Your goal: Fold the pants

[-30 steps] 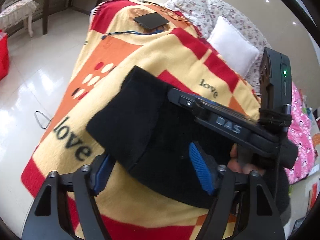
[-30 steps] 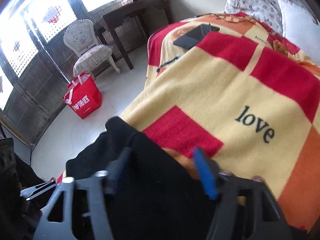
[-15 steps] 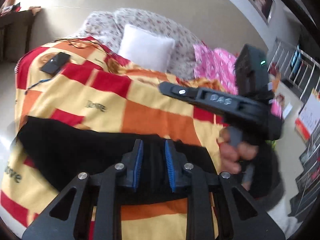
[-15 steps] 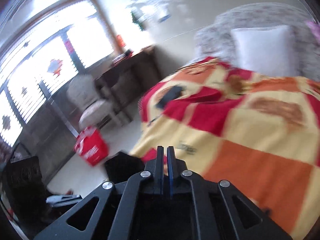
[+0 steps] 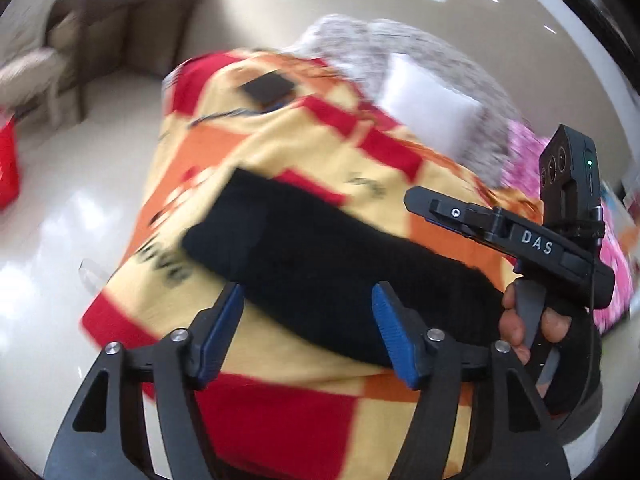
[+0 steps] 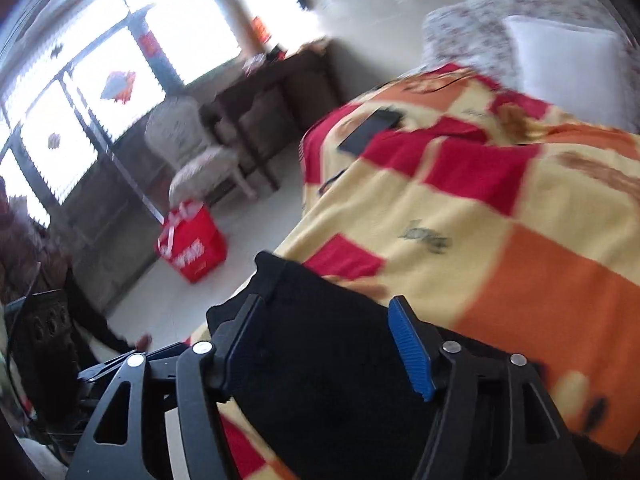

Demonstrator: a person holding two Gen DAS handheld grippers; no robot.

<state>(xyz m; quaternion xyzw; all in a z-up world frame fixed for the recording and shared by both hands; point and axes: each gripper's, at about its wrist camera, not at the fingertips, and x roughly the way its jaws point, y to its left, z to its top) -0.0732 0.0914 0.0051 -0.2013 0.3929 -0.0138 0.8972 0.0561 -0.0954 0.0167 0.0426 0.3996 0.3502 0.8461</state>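
The folded black fabric pants point(image 5: 340, 264) lie near the checked blanket's point(image 5: 280, 412) foot edge, both the left gripper point(image 5: 308, 332) and right gripper point(image 6: 332, 344) spread empty above, so a careless regrasp could undo the fold or drag it floorward.

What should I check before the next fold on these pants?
1. Left gripper released: ok, jaws wide apart, nothing between them.
2. Right gripper released: ok, jaws apart above the cloth.
3. Black pants lying on the blanket: ok, a long band across it.
4. Pants edges lined up: cannot tell, motion blur.
5. Fold area free of clutter: ok, dark flat object sits apart at the far end.
6. Right gripper clear of left: ok, off to the side.
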